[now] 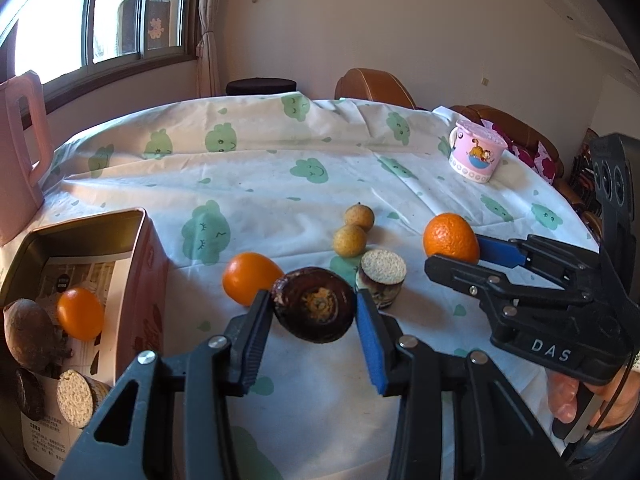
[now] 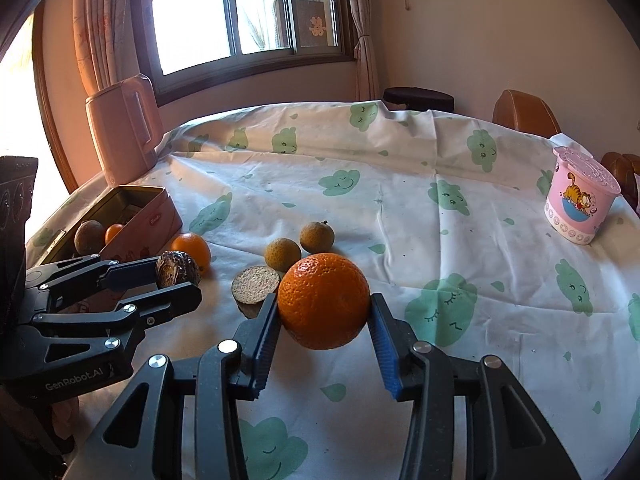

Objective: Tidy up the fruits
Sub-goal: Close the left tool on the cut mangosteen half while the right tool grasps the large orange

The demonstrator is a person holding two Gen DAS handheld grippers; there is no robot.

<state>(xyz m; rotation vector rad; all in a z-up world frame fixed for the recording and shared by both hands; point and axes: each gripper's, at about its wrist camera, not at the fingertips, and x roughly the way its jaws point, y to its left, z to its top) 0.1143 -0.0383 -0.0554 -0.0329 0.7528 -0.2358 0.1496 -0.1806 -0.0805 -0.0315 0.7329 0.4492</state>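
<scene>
left gripper [image 1: 314, 312] clamping dark brown fruit [image 1: 314, 309], jaws narrowed onto it, just above tablecloth [image 1: 280, 168]. right gripper [image 2: 323, 312] pinching large orange [image 2: 323, 306] likewise. lying at 12 o'clock of that orange: 2 longans [image 2: 300, 244]. sitting at 10 o'clock: tin box [image 2: 158, 216].

Table setting and room behind, away from the work

A white tablecloth [image 2: 400, 220] printed with green smiling clouds covers the table. At right in the right wrist view stands a pink cartoon cup [image 2: 580, 204] with a lid; at upper left a pink kettle [image 2: 120, 132] stands upright by the table's edge. Above it, a sliding window [image 2: 248, 12] with brown frame fills the top centre, curtains [image 2: 104, 20] hanging beside. Brown leather chairs [image 1: 376, 86] show behind the table's far edge, with a dark stool [image 2: 418, 98] nearby.
</scene>
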